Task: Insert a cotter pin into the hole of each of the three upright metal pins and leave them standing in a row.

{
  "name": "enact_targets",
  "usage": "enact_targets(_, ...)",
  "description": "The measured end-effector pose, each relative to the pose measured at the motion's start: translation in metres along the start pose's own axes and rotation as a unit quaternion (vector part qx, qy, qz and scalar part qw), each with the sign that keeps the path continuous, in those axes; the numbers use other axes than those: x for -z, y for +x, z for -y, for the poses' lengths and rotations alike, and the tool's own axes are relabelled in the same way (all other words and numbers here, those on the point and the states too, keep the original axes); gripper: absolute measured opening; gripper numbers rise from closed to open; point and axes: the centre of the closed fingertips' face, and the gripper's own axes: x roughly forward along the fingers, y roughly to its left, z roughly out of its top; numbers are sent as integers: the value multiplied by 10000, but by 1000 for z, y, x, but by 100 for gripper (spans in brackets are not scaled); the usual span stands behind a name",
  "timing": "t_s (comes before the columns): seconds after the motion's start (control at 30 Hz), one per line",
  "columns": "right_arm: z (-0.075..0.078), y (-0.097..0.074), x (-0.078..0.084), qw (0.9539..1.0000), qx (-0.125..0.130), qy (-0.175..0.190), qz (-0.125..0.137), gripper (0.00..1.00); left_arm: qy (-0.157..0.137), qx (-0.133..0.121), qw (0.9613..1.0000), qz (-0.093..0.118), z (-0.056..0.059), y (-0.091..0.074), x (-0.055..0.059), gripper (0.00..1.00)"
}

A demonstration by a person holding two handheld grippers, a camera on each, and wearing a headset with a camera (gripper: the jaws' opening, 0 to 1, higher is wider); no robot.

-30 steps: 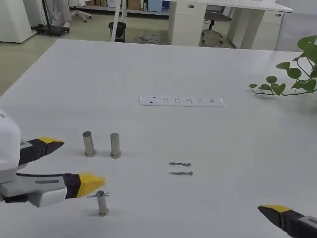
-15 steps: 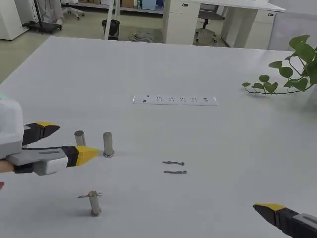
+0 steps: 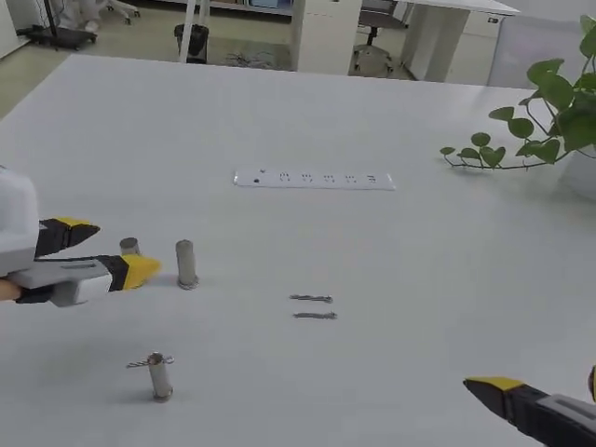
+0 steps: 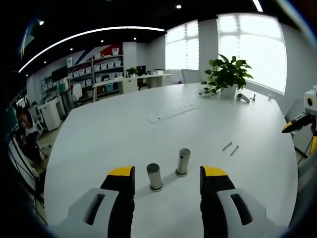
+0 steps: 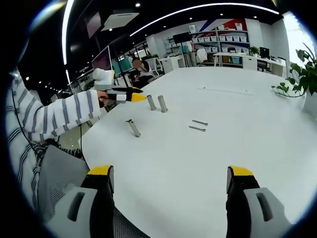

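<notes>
1. The right gripper [image 5: 171,172] hovers low over the near edge of the white table [image 3: 438,279], at the person's right. Its jaws are wide apart and hold nothing.
2. Near the front left stands a metal pin [image 3: 161,376], upright and on its own. A cotter pin [image 3: 147,360] sits crosswise through its top.
3. The left gripper [image 4: 167,172] is held level just above the table at the left, in a hand with a striped sleeve [image 5: 64,119]. Its jaws are wide apart and hold nothing.
4. A first bare pin [image 4: 155,177] stands upright just ahead of the gap between those jaws, touching neither. A second bare pin [image 4: 183,162] stands just beside it, a little farther on.
5. Two loose cotter pins [image 3: 312,307] lie flat side by side near the middle of the table, well apart from all three metal pins.
6. A white power strip [image 3: 314,181] lies across the table beyond them.
7. A leafy plant [image 3: 549,102] is at the far right edge.
</notes>
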Motion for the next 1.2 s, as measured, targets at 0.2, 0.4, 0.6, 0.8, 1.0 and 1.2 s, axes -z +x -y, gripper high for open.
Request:
enact_targets(0.2, 1, 0, 2, 10000, 20, 27, -46, 93, 7, -9, 10000, -15, -4, 8, 2, 43)
enact_targets(0.4, 2, 0, 1, 9999, 50, 67, -76, 93, -49, -42, 9999, -146, -9, 17, 12, 39)
enact_targets(0.6, 4, 1, 2, 9999, 73, 51, -128, 93, -89, -2, 9997, -237, -11, 25, 20, 38)
enact_targets(0.8, 2, 4, 6, 9998, 35, 80, -182, 92, -158, 64, 9995, -275, -13, 30, 25, 32)
enact_targets(1.0, 2, 7, 8, 9997, 17, 105, -235, 92, -212, 35, 9994, -276, -18, 35, 28, 30)
enact_targets(1.2, 2, 9, 9, 9995, 9, 126, -276, 92, -241, 53, 9993, -282, -22, 38, 32, 26)
